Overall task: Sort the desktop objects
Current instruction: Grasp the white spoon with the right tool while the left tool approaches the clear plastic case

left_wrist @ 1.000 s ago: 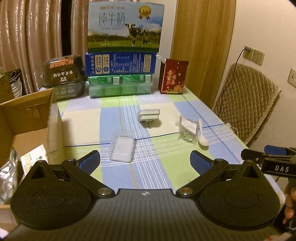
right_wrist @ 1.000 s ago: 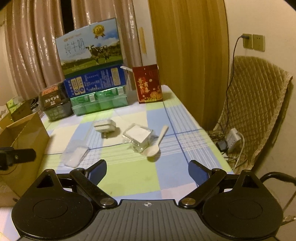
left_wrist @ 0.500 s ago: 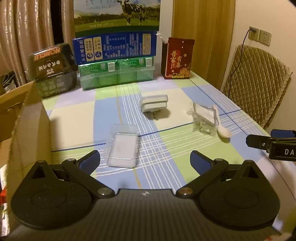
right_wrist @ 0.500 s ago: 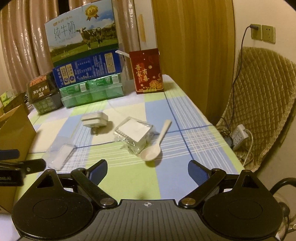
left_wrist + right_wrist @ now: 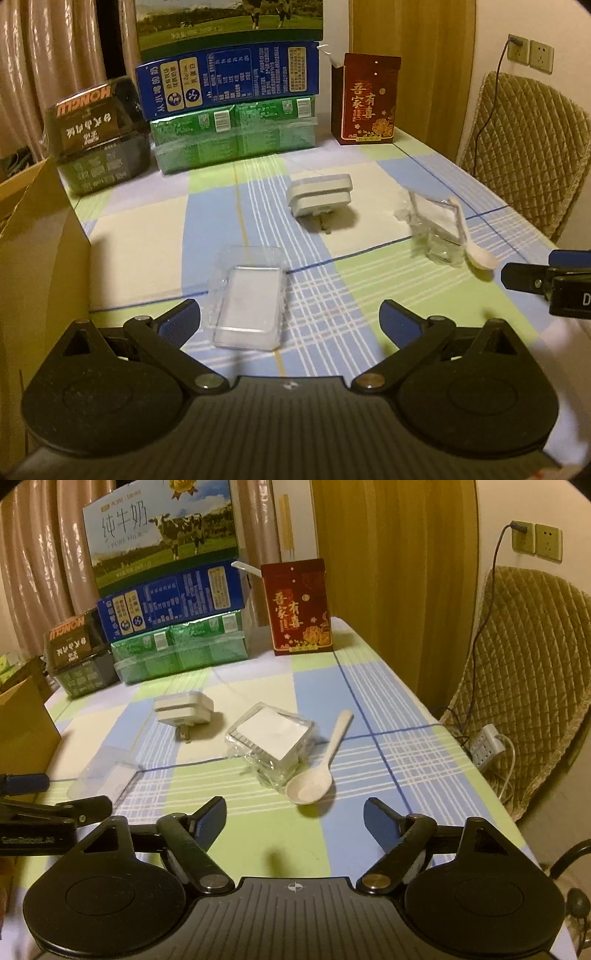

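On the checked tablecloth lie a flat clear plastic lid (image 5: 248, 301) (image 5: 105, 775), a white plug adapter (image 5: 320, 194) (image 5: 183, 709), a clear plastic box (image 5: 437, 229) (image 5: 272, 740) and a white spoon (image 5: 474, 245) (image 5: 321, 771) beside that box. My left gripper (image 5: 290, 319) is open, low over the table, with the lid just ahead of its left finger. My right gripper (image 5: 294, 814) is open too, and the spoon's bowl lies just in front of it. Neither gripper holds anything.
Stacked milk cartons (image 5: 227, 85) (image 5: 168, 602), a dark snack box (image 5: 96, 133) and a red box (image 5: 365, 99) (image 5: 297, 605) line the table's far edge. A cardboard box (image 5: 33, 236) stands at the left. A padded chair (image 5: 528, 672) and a power strip (image 5: 487, 744) are at the right.
Both grippers have moved forward and lower toward the table. The lid now lies close to my left gripper and the spoon close to my right one. Nothing on the table has shifted.
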Action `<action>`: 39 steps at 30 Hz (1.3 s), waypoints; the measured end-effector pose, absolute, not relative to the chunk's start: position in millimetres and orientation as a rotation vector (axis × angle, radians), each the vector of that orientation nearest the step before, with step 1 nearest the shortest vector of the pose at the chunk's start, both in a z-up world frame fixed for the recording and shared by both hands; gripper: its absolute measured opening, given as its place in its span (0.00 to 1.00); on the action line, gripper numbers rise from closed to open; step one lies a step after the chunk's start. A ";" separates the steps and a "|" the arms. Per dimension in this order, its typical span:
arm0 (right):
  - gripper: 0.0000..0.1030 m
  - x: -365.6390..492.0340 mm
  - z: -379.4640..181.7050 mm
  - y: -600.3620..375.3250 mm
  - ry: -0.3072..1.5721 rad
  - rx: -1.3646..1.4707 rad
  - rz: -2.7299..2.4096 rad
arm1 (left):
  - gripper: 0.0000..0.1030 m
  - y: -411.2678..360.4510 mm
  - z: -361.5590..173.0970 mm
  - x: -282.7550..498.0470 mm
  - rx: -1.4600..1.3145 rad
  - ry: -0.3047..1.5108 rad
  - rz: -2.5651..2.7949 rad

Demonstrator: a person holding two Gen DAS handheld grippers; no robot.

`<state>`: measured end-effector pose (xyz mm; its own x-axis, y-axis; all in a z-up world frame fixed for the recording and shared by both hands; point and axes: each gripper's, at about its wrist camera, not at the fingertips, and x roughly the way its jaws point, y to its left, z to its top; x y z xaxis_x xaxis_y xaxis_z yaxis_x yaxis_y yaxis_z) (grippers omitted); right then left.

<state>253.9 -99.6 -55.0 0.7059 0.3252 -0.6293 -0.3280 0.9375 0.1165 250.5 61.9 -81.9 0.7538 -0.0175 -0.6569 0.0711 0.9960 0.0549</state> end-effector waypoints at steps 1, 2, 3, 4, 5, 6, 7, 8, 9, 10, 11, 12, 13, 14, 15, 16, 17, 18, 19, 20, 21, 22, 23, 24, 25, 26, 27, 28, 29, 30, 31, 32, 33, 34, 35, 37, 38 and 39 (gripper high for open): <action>0.75 255.2 -56.2 -98.8 0.699 -0.004 0.362 | 0.98 61.4 -83.9 253.0 0.080 0.717 -0.047; 0.74 256.1 -57.1 -98.4 0.699 -0.005 0.360 | 0.98 61.6 -85.7 255.4 0.077 0.721 -0.043; 0.74 257.3 -57.9 -97.9 0.699 -0.006 0.358 | 0.98 62.3 -87.3 257.9 0.073 0.725 -0.037; 0.74 257.9 -58.5 -97.4 0.700 -0.005 0.358 | 0.98 63.2 -88.6 260.0 0.069 0.727 -0.030; 0.73 258.8 -59.2 -97.2 0.701 -0.003 0.357 | 0.98 63.8 -89.7 261.9 0.068 0.729 -0.021; 0.73 259.6 -59.9 -97.0 0.703 -0.001 0.356 | 0.98 64.5 -91.1 263.9 0.072 0.731 -0.010; 0.73 260.3 -60.5 -96.7 0.705 0.000 0.357 | 0.98 65.3 -92.5 265.8 0.074 0.732 -0.001; 0.73 260.9 -60.9 -96.2 0.707 0.001 0.358 | 0.98 66.6 -93.9 267.6 0.073 0.736 0.005; 0.73 261.4 -61.3 -95.5 0.707 -0.001 0.361 | 0.98 67.9 -95.1 269.5 0.069 0.741 0.011; 0.72 261.7 -61.6 -94.7 0.706 -0.004 0.362 | 0.98 69.2 -96.7 271.8 0.066 0.746 0.019; 0.72 261.9 -61.9 -94.1 0.705 -0.007 0.363 | 0.98 70.4 -98.4 273.9 0.063 0.751 0.023; 0.72 262.6 -62.2 -93.8 0.704 -0.010 0.363 | 0.98 71.9 -99.8 275.8 0.057 0.755 0.023; 0.72 263.0 -62.5 -93.1 0.703 -0.013 0.362 | 0.97 72.8 -101.4 277.7 0.052 0.760 0.025; 0.71 263.3 -62.7 -92.2 0.701 -0.017 0.361 | 0.97 73.6 -103.1 279.2 0.050 0.767 0.027; 0.71 264.2 -63.3 -91.5 0.699 -0.022 0.358 | 0.96 74.2 -104.3 280.7 0.048 0.772 0.029; 0.70 264.8 -63.8 -91.2 0.698 -0.027 0.357 | 0.96 74.6 -105.2 281.7 0.045 0.775 0.028; 0.69 265.7 -64.6 -90.3 0.698 -0.032 0.355 | 0.95 75.1 -106.1 282.7 0.041 0.779 0.025; 0.69 266.8 -65.6 -89.3 0.699 -0.036 0.353 | 0.95 75.3 -106.9 283.7 0.038 0.781 0.025; 0.68 267.8 -66.9 -88.3 0.700 -0.040 0.353 | 0.94 75.7 -107.6 284.7 0.033 0.784 0.023; 0.67 268.9 -67.8 -87.1 0.700 -0.046 0.353 | 0.94 76.2 -108.3 286.0 0.029 0.786 0.020; 0.67 270.2 -69.0 -85.7 0.700 -0.054 0.351 | 0.94 76.7 -109.1 287.1 0.026 0.790 0.019; 0.66 271.3 -70.2 -84.8 0.700 -0.060 0.347 | 0.93 77.4 -110.3 288.6 0.023 0.794 0.018; 0.66 272.6 -71.4 -84.2 0.702 -0.063 0.343 | 0.92 78.2 -111.5 289.5 0.019 0.798 0.017; 0.66 274.3 -72.7 -83.8 0.705 -0.063 0.339 | 0.90 79.2 -112.5 290.6 0.013 0.802 0.016; 0.65 275.7 -73.9 -83.9 0.708 -0.064 0.335 | 0.88 80.0 -113.0 291.3 0.007 0.805 0.015; 0.65 277.0 -75.0 -83.4 0.710 -0.067 0.331 | 0.88 80.6 -113.5 292.0 0.002 0.807 0.012; 0.64 278.6 -76.2 -83.0 0.712 -0.070 0.326 | 0.87 81.0 -113.6 292.5 -0.001 0.806 0.011; 0.64 280.2 -77.3 -82.5 0.713 -0.070 0.322 | 0.85 81.4 -113.8 293.1 -0.006 0.807 0.006; 0.63 281.5 -78.2 -82.4 0.713 -0.069 0.319 | 0.82 81.7 -114.1 293.8 -0.011 0.810 0.001; 0.63 283.2 -79.2 -81.8 0.713 -0.071 0.314 | 0.77 81.7 -114.4 294.4 -0.015 0.814 -0.005; 0.62 284.7 -79.8 -81.0 0.713 -0.074 0.313 | 0.73 81.4 -114.7 294.4 -0.016 0.818 -0.008; 0.61 286.5 -80.6 -80.1 0.712 -0.076 0.311 | 0.71 80.6 -114.8 294.1 -0.014 0.820 -0.009; 0.61 288.3 -81.3 -79.3 0.712 -0.079 0.310 | 0.68 79.7 -114.7 293.9 -0.010 0.821 -0.010; 0.60 290.2 -82.1 -78.7 0.711 -0.081 0.308 | 0.63 78.8 -114.4 293.5 -0.006 0.822 -0.014; 0.59 291.9 -83.0 -78.2 0.713 -0.082 0.305 | 0.59 77.9 -114.0 292.9 -0.005 0.823 -0.017; 0.58 295.5 -85.5 -77.7 0.720 -0.082 0.298 | 0.52 75.7 -113.3 292.1 -0.012 0.827 -0.028; 0.57 297.0 -87.0 -77.1 0.722 -0.088 0.295 | 0.52 74.6 -113.2 291.7 -0.014 0.827 -0.037; 0.56 298.1 -88.4 -76.2 0.724 -0.093 0.292 | 0.52 72.9 -113.3 291.3 -0.013 0.827 -0.042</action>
<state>298.1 -76.2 -88.4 0.7105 0.2309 -0.6647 -0.2949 0.9554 0.0166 291.3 72.9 -113.3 0.6763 -0.0423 -0.7354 0.0326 0.9991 -0.0276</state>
